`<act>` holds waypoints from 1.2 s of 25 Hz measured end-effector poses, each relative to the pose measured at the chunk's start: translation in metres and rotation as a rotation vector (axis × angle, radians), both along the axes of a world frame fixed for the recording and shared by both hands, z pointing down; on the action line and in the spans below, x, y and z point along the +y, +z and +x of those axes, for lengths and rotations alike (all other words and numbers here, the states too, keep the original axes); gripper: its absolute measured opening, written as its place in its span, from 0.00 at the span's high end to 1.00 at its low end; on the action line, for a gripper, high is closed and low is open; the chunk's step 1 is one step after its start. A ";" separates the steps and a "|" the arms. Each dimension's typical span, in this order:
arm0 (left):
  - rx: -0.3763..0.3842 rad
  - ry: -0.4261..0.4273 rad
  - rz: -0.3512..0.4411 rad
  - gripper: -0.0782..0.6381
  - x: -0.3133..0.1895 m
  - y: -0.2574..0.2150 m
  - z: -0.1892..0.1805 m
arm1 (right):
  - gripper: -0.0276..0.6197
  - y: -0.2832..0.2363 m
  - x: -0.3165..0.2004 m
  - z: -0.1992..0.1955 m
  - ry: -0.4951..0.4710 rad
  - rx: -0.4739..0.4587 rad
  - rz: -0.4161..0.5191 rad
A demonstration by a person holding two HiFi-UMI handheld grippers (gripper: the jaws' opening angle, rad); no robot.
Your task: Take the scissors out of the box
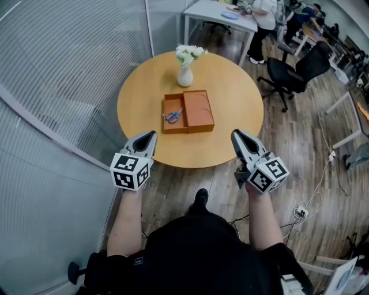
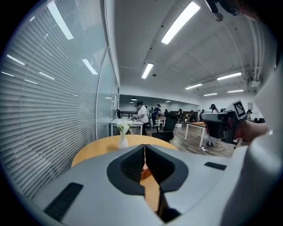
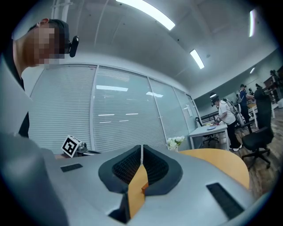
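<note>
Both tongs are pressed together with nothing pinched in either one. The left tongs (image 2: 144,148) have their dark ribbed pads meeting at the tip, and the right tongs (image 3: 141,148) look the same in their own view. All you get through the gap lower down is a sliver of orange-brown wood.

From the head view, the left tongs (image 1: 151,135) and right tongs (image 1: 236,136) sit over the near rim of the round wooden bench (image 1: 233,103), one on each side. Both point toward the middle and they're well apart from each other. Each has its marker cube at the back, left cube (image 1: 131,170) and right cube (image 1: 267,174), with the person's bare forearms behind them.

The scissors (image 1: 173,116), which have blue handles, are lying inside the left half of the open orange-brown box (image 1: 199,110) in the middle of the bench. They're well clear of both tongs. The right half of the box has a thin curved line on it, and I can't tell what that is.

Just behind the box is a white vase (image 1: 185,75) with white flowers (image 1: 191,53). It also shows in the left gripper view (image 2: 123,139).

Further out, a glass wall with blinds (image 1: 63,86) runs along the left. There's a wood-plank floor (image 1: 300,138), a black office chair (image 1: 295,71) off to the right, and someone standing at a white desk (image 1: 219,12) at the back.
</note>
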State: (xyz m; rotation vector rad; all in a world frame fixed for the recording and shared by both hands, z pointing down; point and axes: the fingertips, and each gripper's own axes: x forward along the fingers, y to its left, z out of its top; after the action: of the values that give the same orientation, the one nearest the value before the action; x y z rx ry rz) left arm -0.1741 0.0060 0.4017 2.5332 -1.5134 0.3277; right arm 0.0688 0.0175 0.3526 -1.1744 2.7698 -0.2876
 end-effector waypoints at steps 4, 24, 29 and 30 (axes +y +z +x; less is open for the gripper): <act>-0.020 -0.016 -0.019 0.87 -0.040 0.000 0.021 | 0.90 0.006 -0.043 0.015 -0.021 0.044 -0.001; -0.087 -0.084 -0.101 0.87 -0.136 0.021 0.070 | 0.90 0.020 -0.143 0.076 -0.106 -0.040 -0.055; -0.075 -0.089 -0.114 0.87 -0.146 0.026 0.063 | 0.90 0.025 -0.153 0.068 -0.126 -0.023 -0.090; -0.071 -0.089 -0.114 0.87 -0.149 0.028 0.061 | 0.90 0.027 -0.155 0.064 -0.131 -0.017 -0.096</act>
State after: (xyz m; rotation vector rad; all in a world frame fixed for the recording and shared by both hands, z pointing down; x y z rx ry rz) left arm -0.1127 -0.1432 0.4292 2.3828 -1.5787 0.4815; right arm 0.1329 -0.1372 0.3794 -1.0061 2.8514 -0.4463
